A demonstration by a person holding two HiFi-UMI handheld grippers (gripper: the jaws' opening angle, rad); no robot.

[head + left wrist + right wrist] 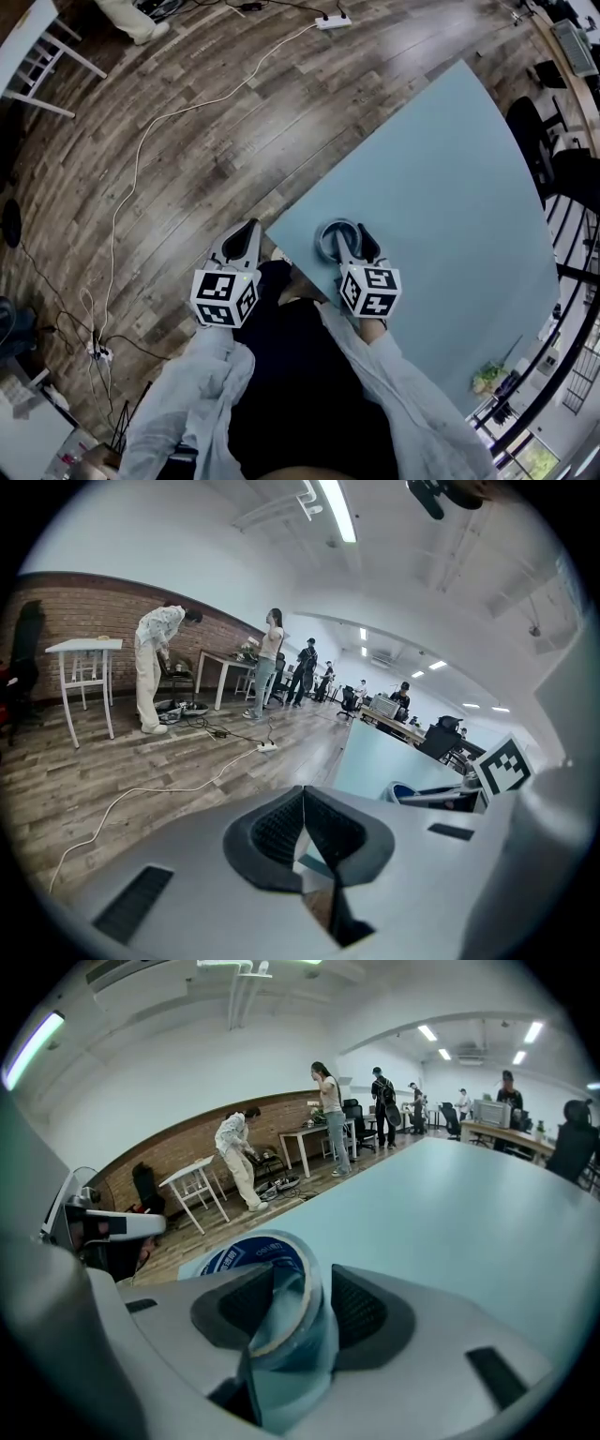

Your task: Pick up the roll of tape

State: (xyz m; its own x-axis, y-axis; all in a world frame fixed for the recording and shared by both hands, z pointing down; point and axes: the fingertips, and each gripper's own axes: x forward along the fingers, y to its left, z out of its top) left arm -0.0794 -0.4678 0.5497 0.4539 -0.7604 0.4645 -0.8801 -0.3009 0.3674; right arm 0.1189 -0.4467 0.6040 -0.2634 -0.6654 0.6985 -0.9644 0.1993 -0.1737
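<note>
The roll of tape (330, 241), clear with a blue printed core, lies near the corner of the pale blue table (441, 206). My right gripper (352, 246) reaches down onto it. In the right gripper view the wall of the roll of tape (281, 1316) fills the gap of my right gripper (286, 1283), one pad inside the ring and one outside, and both pads touch it. My left gripper (244, 239) hangs just off the table's corner over the floor. In the left gripper view my left gripper (303, 803) is shut and holds nothing.
The table (469, 1213) stretches away ahead of the tape. A white cable and power strip (333, 21) lie on the wooden floor, with a white side table (28, 56) at far left. Dark chairs (534, 131) stand along the table's right. A person (155, 667) bends over far off.
</note>
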